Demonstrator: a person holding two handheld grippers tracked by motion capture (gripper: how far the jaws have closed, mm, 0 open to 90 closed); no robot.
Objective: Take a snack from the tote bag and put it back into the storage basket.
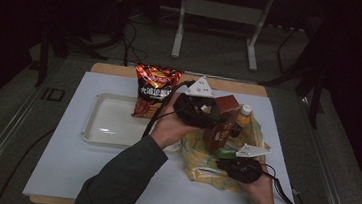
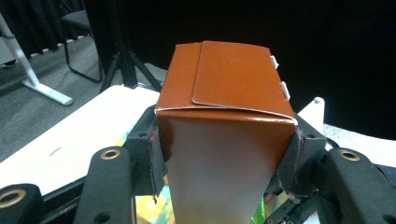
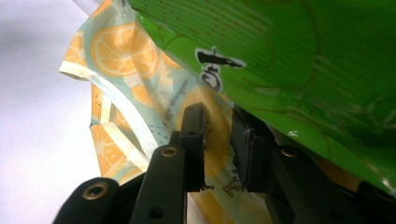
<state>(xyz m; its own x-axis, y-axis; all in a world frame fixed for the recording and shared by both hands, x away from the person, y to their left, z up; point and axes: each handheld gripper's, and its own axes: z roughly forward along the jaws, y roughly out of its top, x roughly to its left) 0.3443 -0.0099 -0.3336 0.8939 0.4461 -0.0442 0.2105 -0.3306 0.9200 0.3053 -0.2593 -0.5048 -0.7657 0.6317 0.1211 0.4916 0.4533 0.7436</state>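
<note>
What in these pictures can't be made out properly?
- Brown box: its lower end is cut off by the bottom edge in the left gripper view.
- Green packet: its print is too close and blurred in the right gripper view.
- Bottle: its lower part is hidden by the box in the high view.

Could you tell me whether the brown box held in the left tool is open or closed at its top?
Closed: the brown box has its top flap folded flat and tucked in, as the left gripper view shows.
</note>
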